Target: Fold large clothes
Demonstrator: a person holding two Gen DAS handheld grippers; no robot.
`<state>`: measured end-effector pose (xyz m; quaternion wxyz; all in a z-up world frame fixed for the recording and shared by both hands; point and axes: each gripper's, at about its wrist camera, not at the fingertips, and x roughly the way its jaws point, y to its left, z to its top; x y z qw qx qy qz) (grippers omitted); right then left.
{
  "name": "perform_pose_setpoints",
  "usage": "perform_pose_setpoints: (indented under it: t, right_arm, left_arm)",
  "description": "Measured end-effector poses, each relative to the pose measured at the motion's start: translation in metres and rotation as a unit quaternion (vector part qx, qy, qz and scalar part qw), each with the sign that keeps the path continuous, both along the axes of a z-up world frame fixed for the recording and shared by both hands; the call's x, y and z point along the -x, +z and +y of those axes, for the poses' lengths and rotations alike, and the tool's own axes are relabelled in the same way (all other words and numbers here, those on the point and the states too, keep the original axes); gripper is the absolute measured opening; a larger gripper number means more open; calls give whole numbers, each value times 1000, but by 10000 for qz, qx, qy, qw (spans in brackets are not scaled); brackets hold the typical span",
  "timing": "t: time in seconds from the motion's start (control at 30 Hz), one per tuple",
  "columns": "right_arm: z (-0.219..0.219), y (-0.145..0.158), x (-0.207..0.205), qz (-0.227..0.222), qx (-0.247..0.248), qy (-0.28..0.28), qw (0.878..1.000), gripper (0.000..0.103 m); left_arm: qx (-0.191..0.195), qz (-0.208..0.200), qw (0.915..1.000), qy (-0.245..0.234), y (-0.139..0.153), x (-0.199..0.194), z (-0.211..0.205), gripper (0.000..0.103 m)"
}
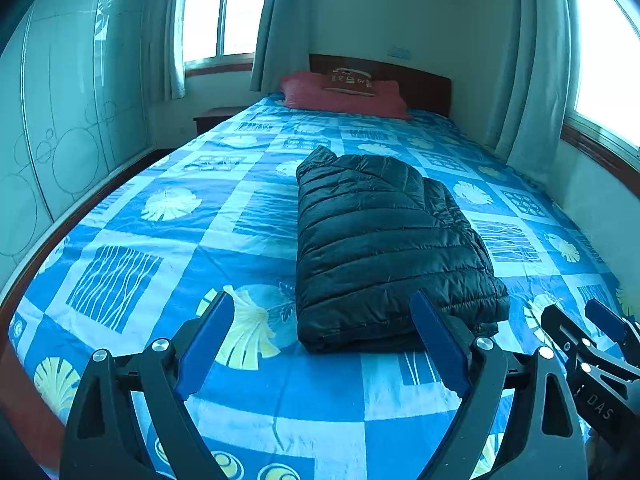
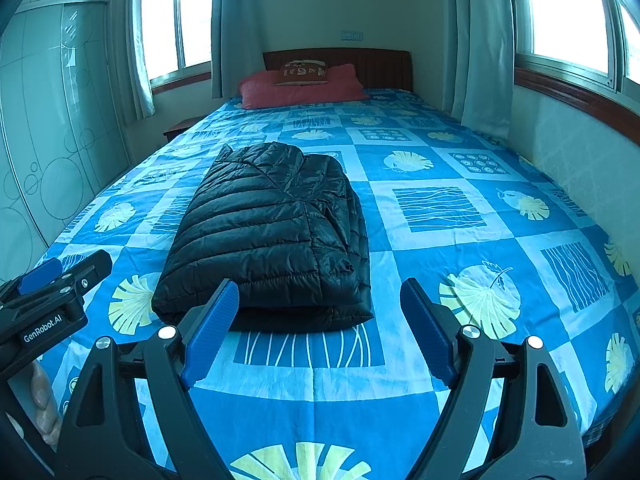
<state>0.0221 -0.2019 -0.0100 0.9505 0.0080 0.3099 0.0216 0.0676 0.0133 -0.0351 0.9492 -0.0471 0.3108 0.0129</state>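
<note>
black puffer jacket lies folded into a compact rectangle, lengthwise on the bed, nearer the foot than the red pillow at the headboard. layers stacked flush at the near edge, one thick folded lip facing the grippers. likely left mid-bed so both hands could reach it from the foot.

left gripper: jaws spread wide, nothing between them, hanging just short of the jacket's near left corner. its right-side finger overlaps the jacket edge in the left wrist view, but contact cannot be told.

right gripper: also spread wide and empty, hanging off the near right corner, apart from the fabric (blue-patterned sheet visible between the pads and the jacket in the right wrist view).

both tilted down toward the bedspread, side by side, each showing at the edge of the other's view. part of the person's hand shows low at the left of the right wrist view, presumably holding the left tool.

judgement: folding looks complete or nearly so; empty wide jaws suit either a final tidy-up or no further grip. puffy fill may spring the fold open if nudged.
</note>
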Motion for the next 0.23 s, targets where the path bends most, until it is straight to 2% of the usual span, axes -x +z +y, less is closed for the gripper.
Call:
perform_pose_setpoints:
  t: [0.07,0.23]
  right_arm:
    - [-2,-2,-2,18,-17,-19,10000,83]
    - [-13,-9,-13,109,-33,-95,9999,83]
  left_arm:
    - [-74,16,9999,142,-2,-4,2,89]
    - [137,368,9992,108,-18,-21,13,89]
